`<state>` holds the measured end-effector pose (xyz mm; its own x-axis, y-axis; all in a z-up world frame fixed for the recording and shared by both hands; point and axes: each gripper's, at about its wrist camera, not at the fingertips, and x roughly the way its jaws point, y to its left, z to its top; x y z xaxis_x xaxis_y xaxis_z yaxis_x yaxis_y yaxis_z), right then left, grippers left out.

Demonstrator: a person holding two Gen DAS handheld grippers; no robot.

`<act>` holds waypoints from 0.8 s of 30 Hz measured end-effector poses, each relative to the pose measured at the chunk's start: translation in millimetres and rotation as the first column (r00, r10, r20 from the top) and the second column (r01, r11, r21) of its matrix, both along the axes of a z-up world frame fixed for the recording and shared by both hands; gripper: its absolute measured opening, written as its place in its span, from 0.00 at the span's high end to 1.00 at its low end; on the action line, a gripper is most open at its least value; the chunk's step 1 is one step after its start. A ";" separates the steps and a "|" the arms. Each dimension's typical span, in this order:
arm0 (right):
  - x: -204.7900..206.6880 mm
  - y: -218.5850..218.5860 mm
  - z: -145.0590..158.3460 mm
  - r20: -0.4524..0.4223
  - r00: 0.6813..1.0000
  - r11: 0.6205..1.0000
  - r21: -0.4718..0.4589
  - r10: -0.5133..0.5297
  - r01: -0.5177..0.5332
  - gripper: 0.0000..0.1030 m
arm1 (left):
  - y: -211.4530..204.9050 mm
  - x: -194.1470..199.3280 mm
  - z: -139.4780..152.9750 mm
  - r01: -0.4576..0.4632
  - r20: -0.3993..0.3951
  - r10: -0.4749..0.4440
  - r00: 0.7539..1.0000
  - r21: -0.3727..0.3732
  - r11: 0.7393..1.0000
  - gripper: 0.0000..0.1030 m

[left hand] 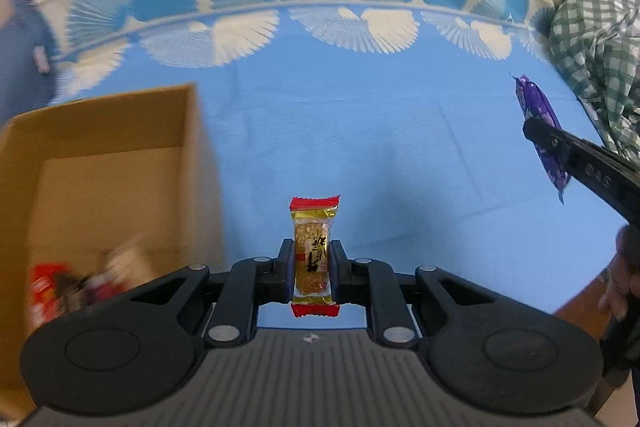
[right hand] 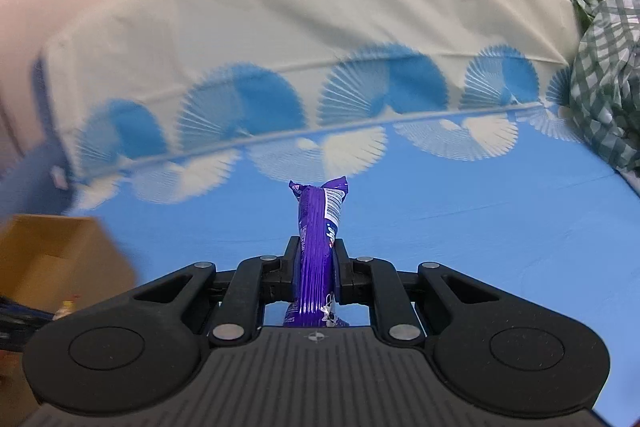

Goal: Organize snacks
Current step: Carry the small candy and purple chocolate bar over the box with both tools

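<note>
- Left wrist view: left gripper [left hand: 312, 267] clamped on a gold snack packet with red ends [left hand: 314, 259], pads pressing its lower half, the packet standing upright between the jaws and held clear above the blue cloth [left hand: 380, 147].
- Cardboard box [left hand: 100, 155] open at lower left, just beside the gripper; blurred red and dark wrappers [left hand: 72, 287] already lie in its bottom.
- At the right edge, the right gripper [left hand: 548, 143] pinches a purple bar [left hand: 538, 119], also off the cloth. Green checked fabric [left hand: 600, 47] bunched behind it, a hand [left hand: 624, 275] below.
- Judgement: step in hand is carrying to the box. Left load is nearest; bring it over the opening, lower past the rim, then release, so the packet does not bounce off the wall.
- Right wrist view: right gripper [right hand: 316, 263] squeezed tight on the purple bar [right hand: 316, 247], gripped at mid-length, its top end poking forward, its lower end hidden behind the gripper body.
- Box [right hand: 60, 251] sits far left in this view, well apart from the bar; blurred.
- Judgement: right hand has the longer crossing. Keep it behind the left so the two do not meet over the opening; hold the squeeze firm, since glossy wrap may slip.
</note>
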<state>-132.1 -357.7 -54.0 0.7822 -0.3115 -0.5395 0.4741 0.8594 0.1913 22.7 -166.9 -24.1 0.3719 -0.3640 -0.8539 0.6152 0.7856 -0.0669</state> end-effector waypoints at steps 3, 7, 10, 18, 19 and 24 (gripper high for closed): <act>-24.4 51.3 23.4 0.030 0.998 0.998 0.016 0.064 -0.064 0.85 | 45.0 -24.0 20.4 -0.035 0.033 0.035 0.999 0.000 0.999 0.82; -51.7 116.7 46.7 0.061 0.987 0.988 0.049 0.146 -0.149 0.85 | 103.4 -53.9 40.1 -0.078 0.063 0.077 0.995 0.022 0.997 0.82; -68.6 164.4 59.5 0.073 0.976 0.976 0.057 0.207 -0.211 0.85 | 144.4 -74.9 48.0 -0.110 0.077 0.108 0.991 0.032 0.993 0.82; -98.7 273.8 73.2 0.044 0.929 0.929 0.028 0.368 -0.370 0.85 | 234.0 -122.6 53.6 -0.191 0.112 0.187 0.976 0.028 0.981 0.82; -100.3 282.5 73.9 0.039 0.923 0.924 0.024 0.382 -0.383 0.85 | 243.0 -127.9 53.7 -0.199 0.112 0.195 0.974 0.024 0.980 0.82; -114.9 318.6 80.3 0.022 0.900 0.900 -0.041 0.435 -0.434 0.85 | 272.2 -148.7 52.5 -0.222 0.120 0.220 0.968 0.002 0.975 0.82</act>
<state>-247.0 -39.1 26.3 0.8595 0.0457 -0.5090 0.0463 0.9849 0.1667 -126.0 105.2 28.3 0.5405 -0.2482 -0.8039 0.4289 0.9033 0.0095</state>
